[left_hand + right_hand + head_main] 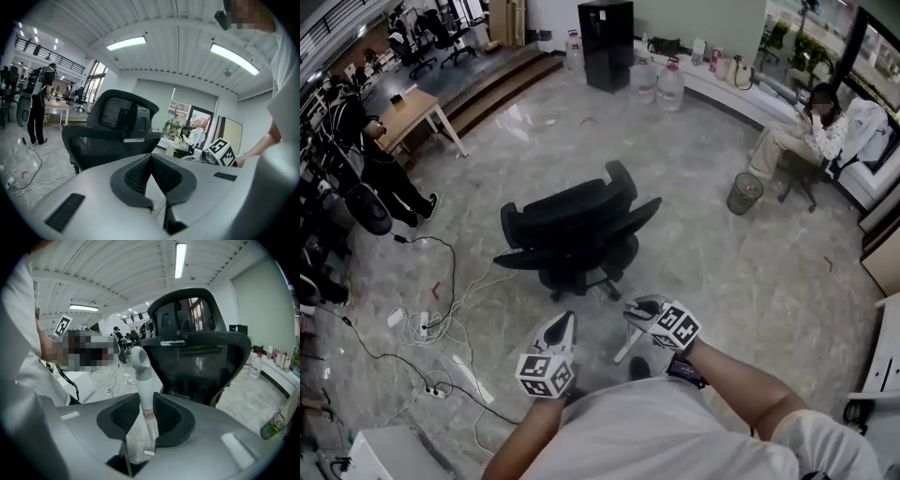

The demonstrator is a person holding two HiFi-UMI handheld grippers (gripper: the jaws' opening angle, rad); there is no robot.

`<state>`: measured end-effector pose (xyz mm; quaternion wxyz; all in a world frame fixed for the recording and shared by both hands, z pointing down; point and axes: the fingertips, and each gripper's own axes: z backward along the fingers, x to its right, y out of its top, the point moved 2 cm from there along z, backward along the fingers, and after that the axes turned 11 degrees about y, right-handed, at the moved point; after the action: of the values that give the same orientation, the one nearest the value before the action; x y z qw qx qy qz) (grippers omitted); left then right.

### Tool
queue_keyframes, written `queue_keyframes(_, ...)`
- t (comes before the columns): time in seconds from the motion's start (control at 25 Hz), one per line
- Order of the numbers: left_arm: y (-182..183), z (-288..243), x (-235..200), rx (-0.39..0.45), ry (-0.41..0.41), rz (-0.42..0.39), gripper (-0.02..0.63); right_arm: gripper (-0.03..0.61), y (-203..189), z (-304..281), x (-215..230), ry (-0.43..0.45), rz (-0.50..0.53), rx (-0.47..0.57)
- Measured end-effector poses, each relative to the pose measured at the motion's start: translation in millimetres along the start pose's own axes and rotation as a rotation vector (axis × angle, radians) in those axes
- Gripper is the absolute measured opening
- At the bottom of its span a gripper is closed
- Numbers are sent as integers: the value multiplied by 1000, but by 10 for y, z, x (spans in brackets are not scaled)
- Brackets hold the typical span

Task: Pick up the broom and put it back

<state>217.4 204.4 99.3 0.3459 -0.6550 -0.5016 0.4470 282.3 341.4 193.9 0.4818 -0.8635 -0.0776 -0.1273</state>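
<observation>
Right tongs (pixel 144 404) grip broom (pixel 140 366) — left tongs (pixel 151 159) shut.

Claws before a black office chair (pixel 572 230)
Nearer than the chair hang the left claw (pixel 557 336) and right claw (pixel 645 312), a white broom handle (pixel 624 350) under the latter; a bin (pixel 744 193) stands right of the chair.

Grey marble floor (pixel 694 187) — black office chair (pixel 577 230), ceiling strip lights (pixel 125 43).
</observation>
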Motion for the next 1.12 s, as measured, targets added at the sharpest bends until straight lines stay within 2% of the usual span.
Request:
queue_keyframes(0.24, -126, 24, 132, -22, 69, 8, 6, 91, -562, 82, 615, -68, -61, -76)
queue_keyframes(0.36, -135, 42, 113, -35, 109, 1, 6, 91, -685, -58, 951, -100, -89, -81)
queue_keyframes(0.68, -96, -41, 115, -33, 170, 11, 6, 91, -415, -451, 1834, -189, -143, -4)
queue_keyframes(1.12, -173, -144, -158, -42, 266, 54, 7, 91, -171, -1003, 2717, -215, -209, -37)
